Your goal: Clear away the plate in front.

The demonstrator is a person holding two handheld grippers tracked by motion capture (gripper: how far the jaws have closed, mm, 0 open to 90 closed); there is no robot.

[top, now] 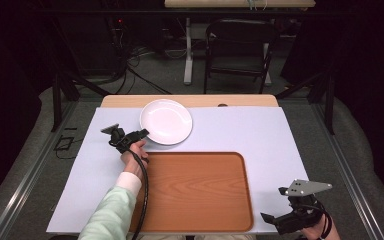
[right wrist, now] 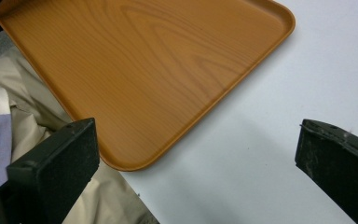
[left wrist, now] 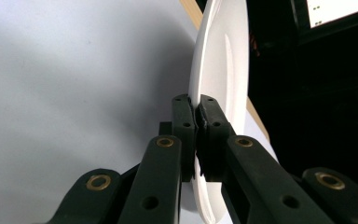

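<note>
On the pale lavender-covered surface (top: 260, 135), beyond the empty wooden rectangular tray (top: 200, 190), the round white ceramic plate (top: 166, 121) was gripped by its near-left rim in the left tool (top: 141, 134), seemingly ready for lifting onto the tray, while the right tool (top: 280, 220) hovered wide and empty.

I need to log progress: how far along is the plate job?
Done: the left gripper has clamped the plate at its rim. In hand: the plate still lies on the table beyond the tray. Left: probably moving it onto the tray. The right gripper hangs open, holding nothing.
</note>
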